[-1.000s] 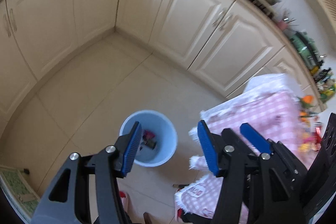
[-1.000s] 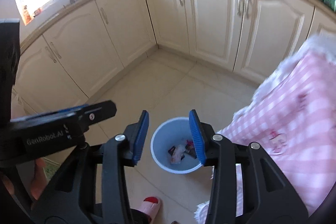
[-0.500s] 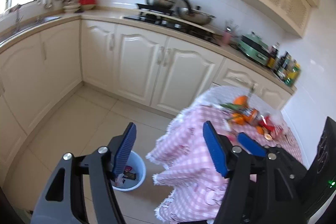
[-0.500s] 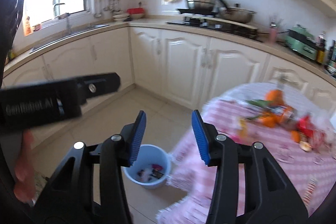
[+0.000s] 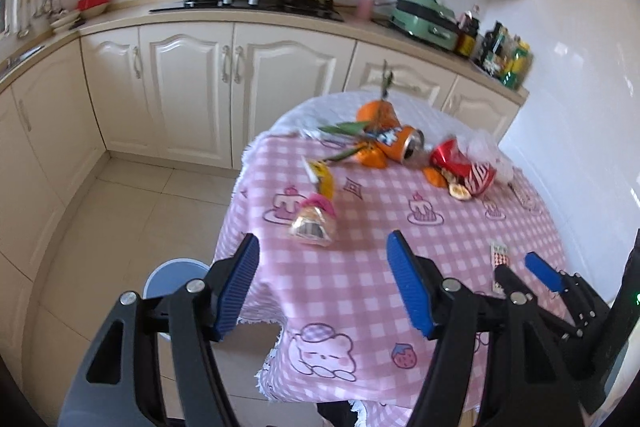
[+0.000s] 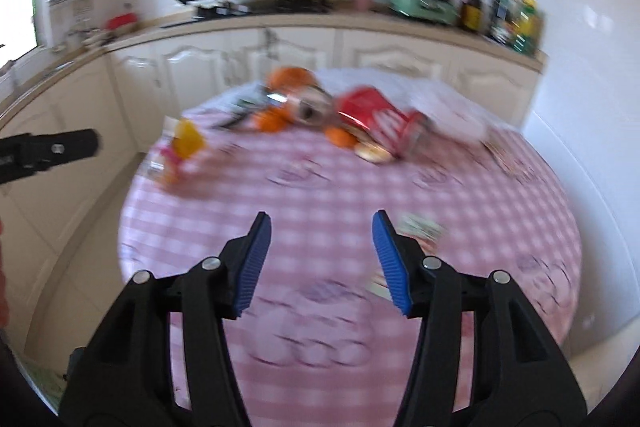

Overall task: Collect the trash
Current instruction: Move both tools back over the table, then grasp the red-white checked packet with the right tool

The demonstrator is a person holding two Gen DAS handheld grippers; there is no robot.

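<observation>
A pink-and-white checked tablecloth [image 5: 372, 259] printed with cartoon cakes, a bear and a strawberry covers the round table. On it lie a crushed orange soda can [image 5: 400, 143], a crumpled red can with white lettering [image 5: 464, 167], and a yellow-and-pink snack wrapper [image 5: 320, 195]. Beside it stands a pale blue plastic bin [image 5: 172, 273].

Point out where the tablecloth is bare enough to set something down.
Bare: the middle of the pink checked tablecloth, between the clear snack wrapper at left, the small checked packet at right and the near hem. Crowded: the far edge, where the orange can, crushed red can and oranges cluster.
</observation>
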